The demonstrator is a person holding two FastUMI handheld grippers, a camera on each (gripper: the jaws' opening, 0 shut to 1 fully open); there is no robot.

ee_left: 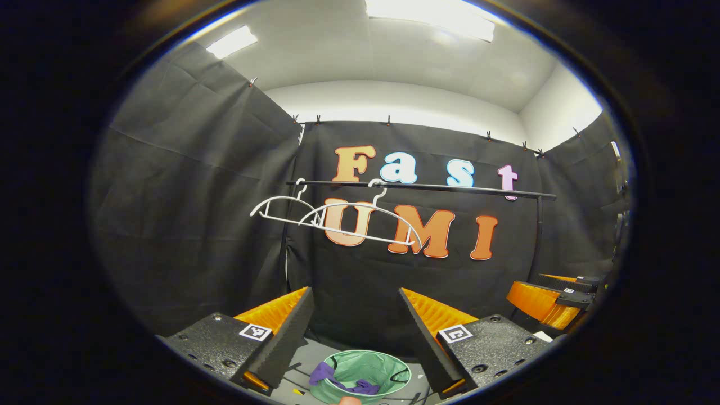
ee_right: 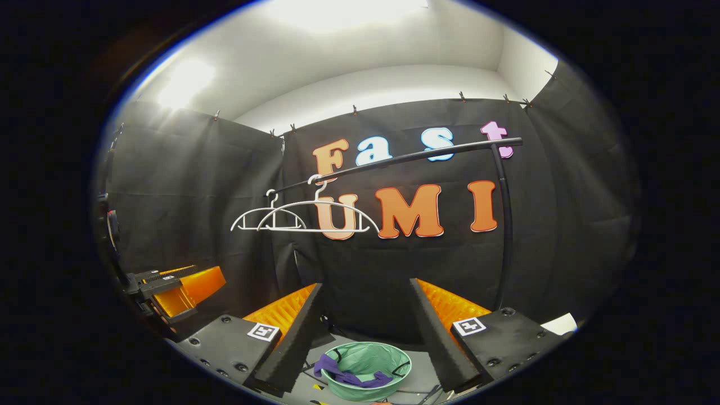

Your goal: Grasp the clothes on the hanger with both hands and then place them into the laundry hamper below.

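Left gripper view: left gripper (ee_left: 355,332) gapes wide and empty, as does right gripper (ee_right: 364,332), since purple clothes (ee_left: 336,379) lie draped over green hamper (ee_left: 388,360) rim at bottom centre, hangers (ee_left: 337,219) bare mid-frame, task apparently finished.

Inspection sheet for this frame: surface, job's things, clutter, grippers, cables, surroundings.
Surface: grey floor under the hamper.
Job's things: two bare white hangers on the rail; purple garment draped over the rim of the green hamper.
Clutter: white sheet at right.
Grippers: left gripper open, empty; right gripper open, empty.
Cables: dark lines on the floor by the hamper, unclear.
Surroundings: black cloth walls, ceiling lights.
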